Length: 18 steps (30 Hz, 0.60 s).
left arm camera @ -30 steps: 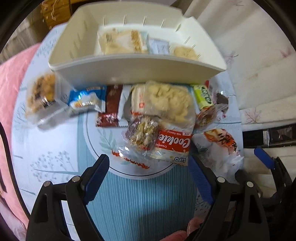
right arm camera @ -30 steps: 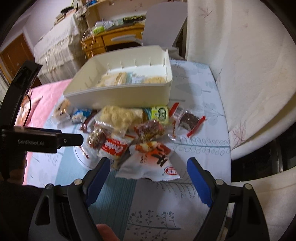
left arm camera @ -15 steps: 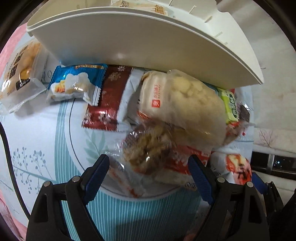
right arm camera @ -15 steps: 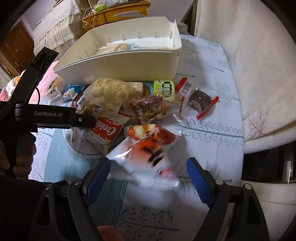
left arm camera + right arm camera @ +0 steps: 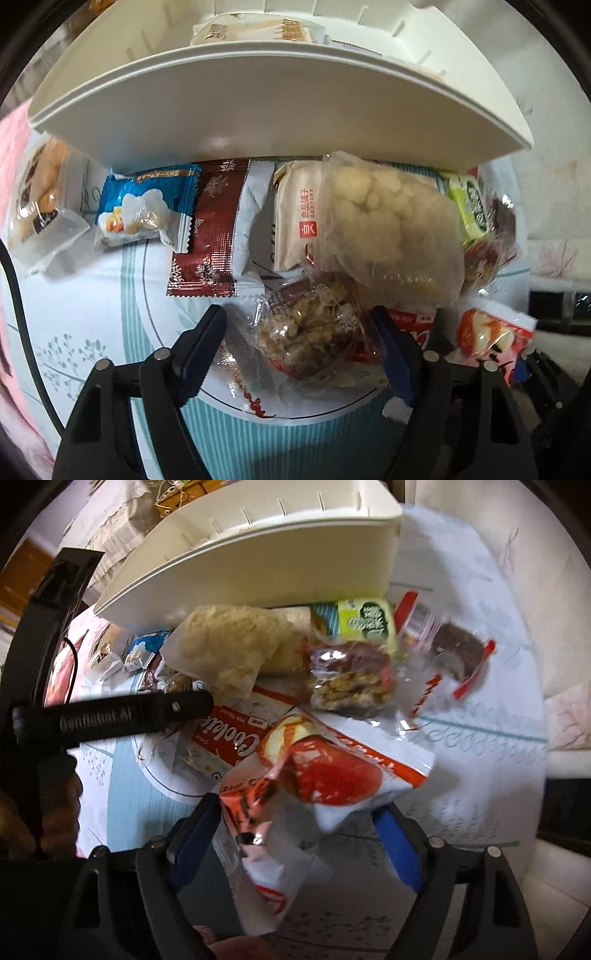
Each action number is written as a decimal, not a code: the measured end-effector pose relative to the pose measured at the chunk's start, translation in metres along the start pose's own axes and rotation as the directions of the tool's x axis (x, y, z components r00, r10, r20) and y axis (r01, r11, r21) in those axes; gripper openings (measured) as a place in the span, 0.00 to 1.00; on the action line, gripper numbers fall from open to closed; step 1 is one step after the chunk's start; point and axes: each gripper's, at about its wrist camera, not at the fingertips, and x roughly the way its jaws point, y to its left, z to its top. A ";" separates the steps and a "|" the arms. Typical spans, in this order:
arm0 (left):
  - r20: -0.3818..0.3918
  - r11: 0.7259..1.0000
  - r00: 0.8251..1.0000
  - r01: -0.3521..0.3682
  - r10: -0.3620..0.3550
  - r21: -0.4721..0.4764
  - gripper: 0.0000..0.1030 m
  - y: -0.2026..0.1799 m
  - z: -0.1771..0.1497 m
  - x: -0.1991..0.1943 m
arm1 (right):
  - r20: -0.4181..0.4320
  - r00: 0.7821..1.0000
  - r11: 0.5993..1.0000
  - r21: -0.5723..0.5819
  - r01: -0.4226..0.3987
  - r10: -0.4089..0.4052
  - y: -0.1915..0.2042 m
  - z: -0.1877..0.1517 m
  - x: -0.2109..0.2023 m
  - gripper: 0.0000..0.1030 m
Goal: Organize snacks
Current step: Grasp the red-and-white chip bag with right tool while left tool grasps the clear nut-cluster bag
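My left gripper (image 5: 301,347) points down over the snack pile, and its jaws are closing. A clear-wrapped nut bar (image 5: 314,339) lies between the blue fingers (image 5: 207,350), which stand just off its wrapper. My right gripper (image 5: 297,830) is also closing around a red-and-white packet (image 5: 325,782), with its pads close to the crinkled edges. The same packet (image 5: 491,339) shows at the right of the left wrist view. Behind the pile stands a white bin (image 5: 280,110) with a few pale snack packs (image 5: 258,33) inside.
On the patterned tablecloth (image 5: 92,332) lie a blue packet (image 5: 144,206), a maroon packet (image 5: 210,229), a puffed pale bag (image 5: 388,229), a green packet (image 5: 469,199) and a red cookie pack (image 5: 236,734). A hand (image 5: 55,805) holds the left tool's black frame (image 5: 110,716).
Both grippers have come down close to the pile and their jaws have narrowed a little. The nut bar and the red-and-white packet now sit between the fingers.
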 end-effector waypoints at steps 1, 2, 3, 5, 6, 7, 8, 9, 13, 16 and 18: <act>0.002 1.000 1.000 -0.007 0.007 0.011 0.73 -0.003 -0.001 0.001 | -0.005 1.000 1.000 0.004 -0.009 0.009 0.001 0.001 0.001 0.71; 0.003 1.000 1.000 -0.007 0.007 0.011 0.71 -0.005 -0.001 0.002 | -0.009 1.000 1.000 0.004 -0.014 0.014 0.002 0.002 0.002 0.66; 0.003 1.000 1.000 -0.004 0.004 0.007 0.71 -0.006 -0.001 0.002 | -0.013 1.000 1.000 0.001 -0.013 0.013 0.005 0.003 0.003 0.66; 0.006 1.000 1.000 0.003 -0.003 -0.004 0.67 -0.007 -0.003 0.001 | -0.013 1.000 1.000 -0.002 -0.007 0.007 0.007 0.003 0.004 0.64; 0.006 1.000 1.000 0.007 -0.007 -0.006 0.67 -0.005 -0.003 0.000 | -0.014 1.000 1.000 -0.001 -0.007 0.007 0.007 0.003 0.004 0.63; 0.005 1.000 1.000 0.009 -0.009 -0.005 0.66 -0.002 -0.004 -0.003 | -0.015 1.000 1.000 0.002 -0.008 0.008 0.006 0.003 0.004 0.63; 0.005 1.000 1.000 0.009 -0.009 -0.003 0.65 -0.002 -0.006 -0.004 | -0.016 1.000 1.000 0.007 -0.007 0.007 0.006 0.003 0.004 0.62; 0.005 1.000 1.000 0.009 -0.009 -0.003 0.65 -0.001 -0.007 -0.005 | -0.016 1.000 1.000 0.011 -0.005 0.005 0.006 0.003 0.004 0.62; 0.005 1.000 1.000 0.026 -0.026 -0.013 0.58 0.004 -0.018 -0.011 | -0.015 1.000 1.000 0.023 0.005 -0.004 0.005 0.000 0.002 0.61; -0.001 0.998 0.999 0.054 -0.054 -0.033 0.54 0.004 -0.027 -0.011 | -0.019 1.000 0.999 0.051 0.005 -0.004 0.004 -0.004 0.000 0.60; 0.004 0.997 0.998 0.067 -0.066 -0.042 0.52 0.005 -0.032 -0.013 | -0.014 1.000 0.998 0.062 0.004 -0.003 0.004 -0.007 -0.002 0.60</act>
